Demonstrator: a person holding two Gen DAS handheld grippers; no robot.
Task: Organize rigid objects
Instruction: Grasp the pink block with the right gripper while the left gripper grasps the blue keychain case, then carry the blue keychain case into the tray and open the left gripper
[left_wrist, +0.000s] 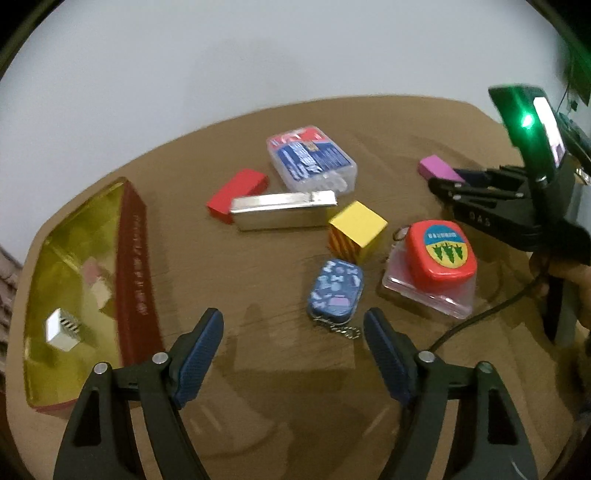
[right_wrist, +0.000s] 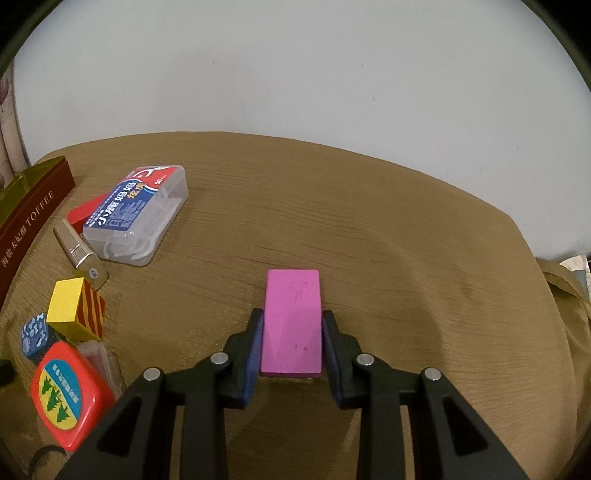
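Note:
My right gripper (right_wrist: 291, 325) is shut on a pink block (right_wrist: 291, 321) that lies flat on the brown table; it also shows in the left wrist view (left_wrist: 437, 168). My left gripper (left_wrist: 293, 321) is open and empty, just in front of a small blue patterned tin (left_wrist: 336, 288) with a chain. A red and gold toffee tin (left_wrist: 74, 273) stands open at the left with a silver cube (left_wrist: 61, 328) inside. A yellow cube (left_wrist: 356, 230), a silver bar (left_wrist: 282, 210), a red block (left_wrist: 236, 195), a floss-pick box (left_wrist: 312, 162) and a red tape measure (left_wrist: 439, 254) lie between.
The red tape measure sits on a clear plastic case (left_wrist: 432, 295). A black cable (left_wrist: 476, 321) runs across the table at the right. The table edge (right_wrist: 524, 236) curves round at the far right, with a white wall behind.

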